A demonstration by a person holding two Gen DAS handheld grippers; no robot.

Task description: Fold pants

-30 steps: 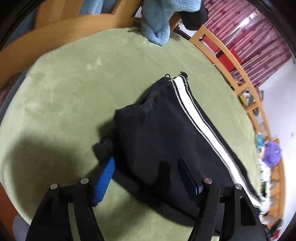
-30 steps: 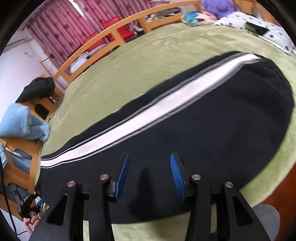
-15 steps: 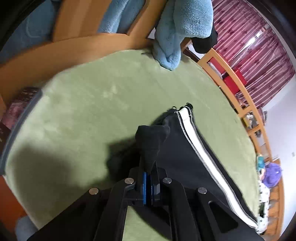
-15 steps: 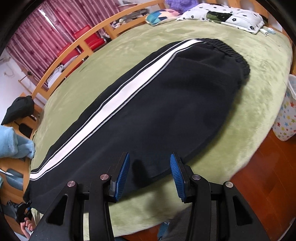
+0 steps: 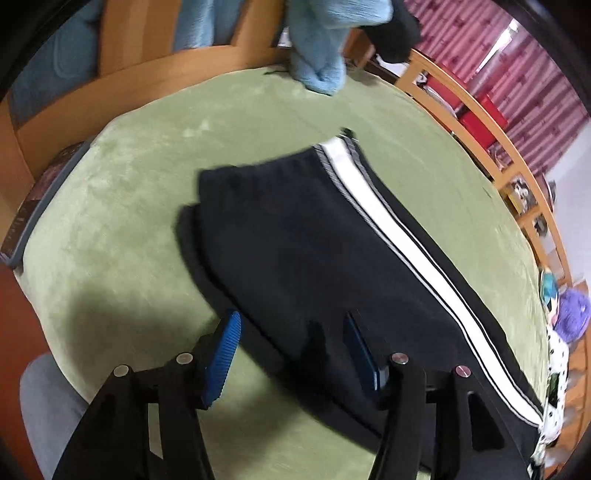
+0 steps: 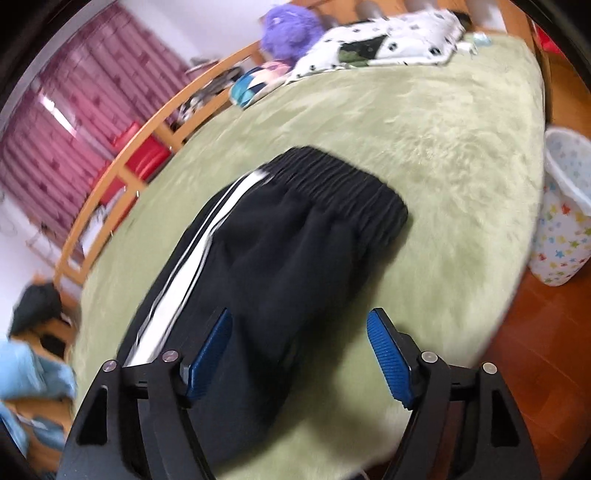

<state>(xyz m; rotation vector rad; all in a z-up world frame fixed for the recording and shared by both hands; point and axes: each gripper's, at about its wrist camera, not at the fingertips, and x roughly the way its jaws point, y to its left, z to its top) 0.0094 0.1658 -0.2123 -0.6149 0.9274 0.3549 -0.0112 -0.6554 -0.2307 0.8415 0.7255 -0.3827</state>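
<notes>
Black pants (image 5: 314, 258) with a white side stripe lie flat on a green blanket (image 5: 122, 206), folded lengthwise, leg ends toward the wooden headboard. My left gripper (image 5: 291, 350) is open and empty, hovering over the near edge of the leg end. In the right wrist view the pants (image 6: 280, 258) show their elastic waistband (image 6: 343, 184) at the far end. My right gripper (image 6: 299, 354) is open wide and empty, above the pants' near edge by the hip.
A light blue towel (image 5: 325, 44) and dark garment hang on the wooden frame (image 5: 155, 74). A star-patterned bin (image 6: 561, 210) stands on the wood floor at right. A purple plush (image 6: 291, 26) and spotted pillow (image 6: 384, 48) lie at the bed's far end.
My left gripper, shut on the leg end half a second ago, has let go and opened; the leg end now lies flat. My right gripper swung toward the waistband and opened wider.
</notes>
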